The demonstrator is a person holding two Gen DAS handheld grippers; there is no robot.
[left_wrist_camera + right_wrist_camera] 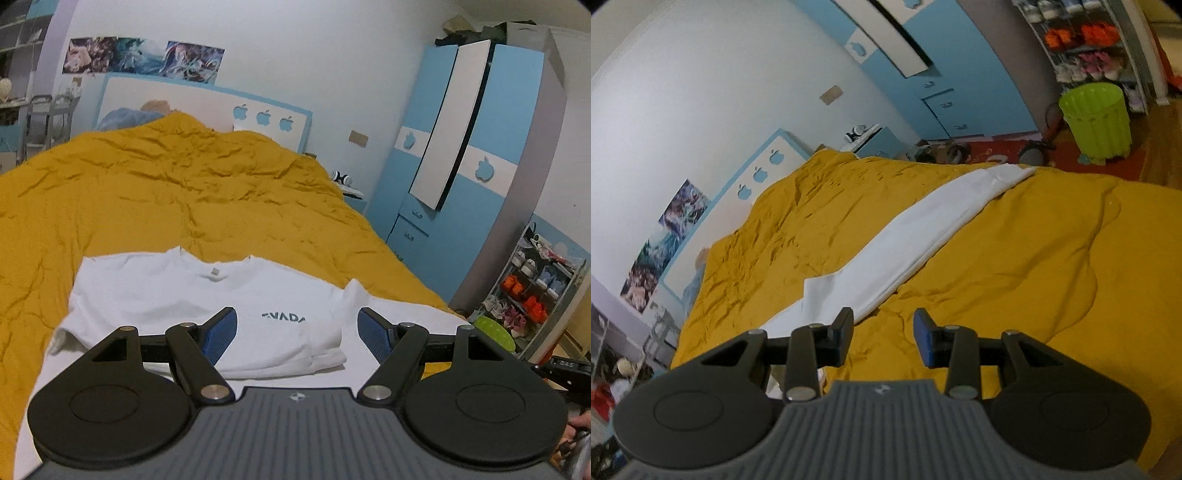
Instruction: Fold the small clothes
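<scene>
Nearest the left wrist camera, the left gripper point(297, 332) hangs with its jaws spread wide and nothing between them, its body hiding the near hem of a white T-shirt point(177, 295). The shirt lies partly folded on a white cloth point(923, 236) over the mustard bedspread point(166, 192); its teal chest lettering is cut off. The right gripper point(882, 338) is likewise parted and unloaded above the bedspread. Beyond stands a blue wardrobe point(509, 122).

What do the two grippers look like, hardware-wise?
Both match: the left gripper and right gripper have black linkage arms with silver pivot pins, round black discs either side, a ribbed grey body bearing a small emblem, and blue ridged pads on the fingers.
</scene>
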